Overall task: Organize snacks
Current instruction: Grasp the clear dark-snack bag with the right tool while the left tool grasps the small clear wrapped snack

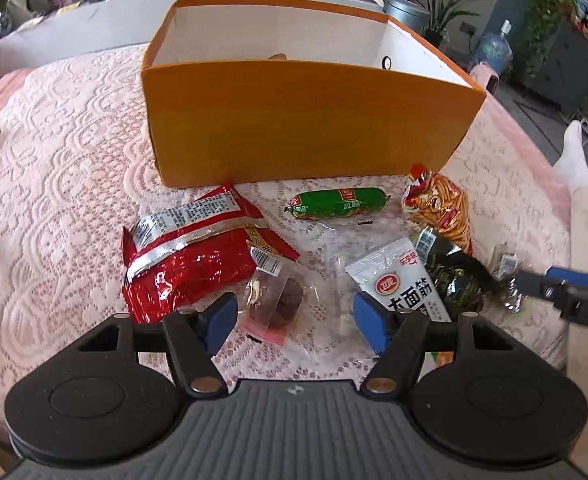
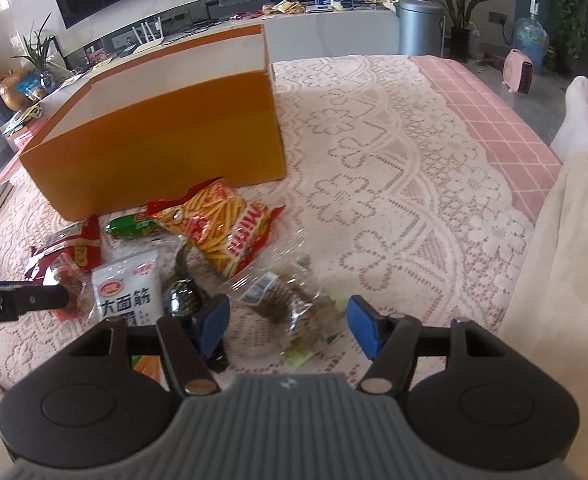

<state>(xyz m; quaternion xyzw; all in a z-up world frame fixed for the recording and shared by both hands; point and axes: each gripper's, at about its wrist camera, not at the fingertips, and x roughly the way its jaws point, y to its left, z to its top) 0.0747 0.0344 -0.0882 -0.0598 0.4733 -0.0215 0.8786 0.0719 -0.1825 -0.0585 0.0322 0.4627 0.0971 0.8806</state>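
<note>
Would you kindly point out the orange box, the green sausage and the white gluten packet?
orange box (image 1: 294, 120), left wrist view, front wall.
green sausage (image 1: 337, 203), left wrist view, middle of casing.
white gluten packet (image 2: 128, 286), right wrist view, printed front.

A: The big cardboard box (image 1: 305, 128) is orange outside and white inside.

B: The lace cloth (image 2: 393, 184) is pale pink with flower shapes, and pink squares along its edge.

A: One shiny crinkly bag (image 1: 186, 260) is red with a silver stripe.

B: The sausage stick (image 1: 339, 203) is green. The flat packet (image 2: 128, 292) is white with black letters.
</note>
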